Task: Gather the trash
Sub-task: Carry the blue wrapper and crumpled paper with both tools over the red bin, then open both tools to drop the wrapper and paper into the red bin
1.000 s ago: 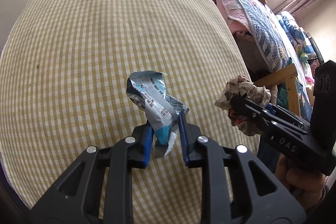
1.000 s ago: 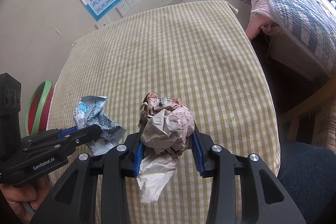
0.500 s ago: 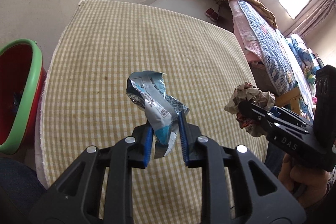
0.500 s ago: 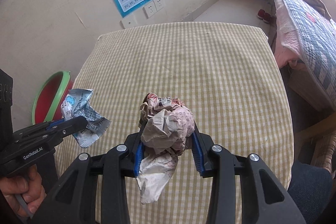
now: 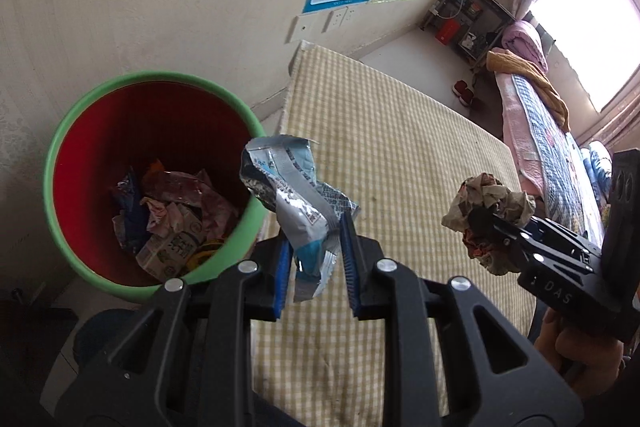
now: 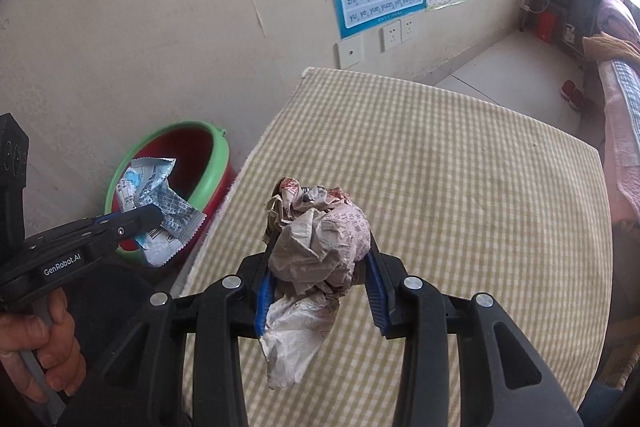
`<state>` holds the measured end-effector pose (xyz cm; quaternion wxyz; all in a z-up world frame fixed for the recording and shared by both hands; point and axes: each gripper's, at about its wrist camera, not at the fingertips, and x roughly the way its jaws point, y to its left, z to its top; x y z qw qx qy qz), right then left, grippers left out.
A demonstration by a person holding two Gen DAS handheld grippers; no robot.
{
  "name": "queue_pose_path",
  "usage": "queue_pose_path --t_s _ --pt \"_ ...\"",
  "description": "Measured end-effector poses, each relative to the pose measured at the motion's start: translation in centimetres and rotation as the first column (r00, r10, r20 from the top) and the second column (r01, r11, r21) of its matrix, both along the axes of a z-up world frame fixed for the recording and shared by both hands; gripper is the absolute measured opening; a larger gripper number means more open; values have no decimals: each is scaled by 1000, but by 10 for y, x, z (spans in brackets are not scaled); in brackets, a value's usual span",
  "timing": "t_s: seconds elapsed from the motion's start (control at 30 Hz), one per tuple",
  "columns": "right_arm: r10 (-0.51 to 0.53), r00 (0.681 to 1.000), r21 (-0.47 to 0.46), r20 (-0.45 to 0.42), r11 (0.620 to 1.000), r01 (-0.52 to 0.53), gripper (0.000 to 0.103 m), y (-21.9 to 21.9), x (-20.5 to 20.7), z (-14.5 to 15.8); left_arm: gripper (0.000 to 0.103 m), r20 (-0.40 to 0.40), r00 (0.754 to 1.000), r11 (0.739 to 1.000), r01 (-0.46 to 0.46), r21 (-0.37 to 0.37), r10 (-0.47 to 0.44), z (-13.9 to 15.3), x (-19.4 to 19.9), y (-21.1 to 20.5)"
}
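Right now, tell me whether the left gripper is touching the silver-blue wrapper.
Touching. In the left wrist view the left gripper has its blue pads clamped on the wrapper, which hangs off the table.

The bin (image 5: pixel 56 163) is red inside with a green rim. The table (image 6: pixel 460 187) wears yellow-and-white checks. The wrapper (image 5: pixel 296 203) is silver and blue.

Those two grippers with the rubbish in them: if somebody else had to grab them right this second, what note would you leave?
Left gripper: shut on a crumpled blue-and-silver wrapper, close beside the bin's rim.
Right gripper: shut on a ball of crumpled paper, above the checked tablecloth.
Red bin with green rim stands on the floor beside the table, with other trash already inside.
Done: both pieces picked up; no loose trash shows on the cloth.
Left: bring each over the bin and release.
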<state>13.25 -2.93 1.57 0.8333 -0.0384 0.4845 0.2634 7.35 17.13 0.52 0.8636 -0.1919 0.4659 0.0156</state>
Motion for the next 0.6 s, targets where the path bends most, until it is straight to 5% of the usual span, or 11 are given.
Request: queue_pose_path --t_s 0.53,0.6 --pt "253 967 16 40 967 -253 38 175 13 2 22 28 982 982 -185 -26 186 0 -33 128" --pt "277 960 7 42 961 -277 41 188 13 -1 32 27 981 981 -190 -29 191 -1 -34 135"
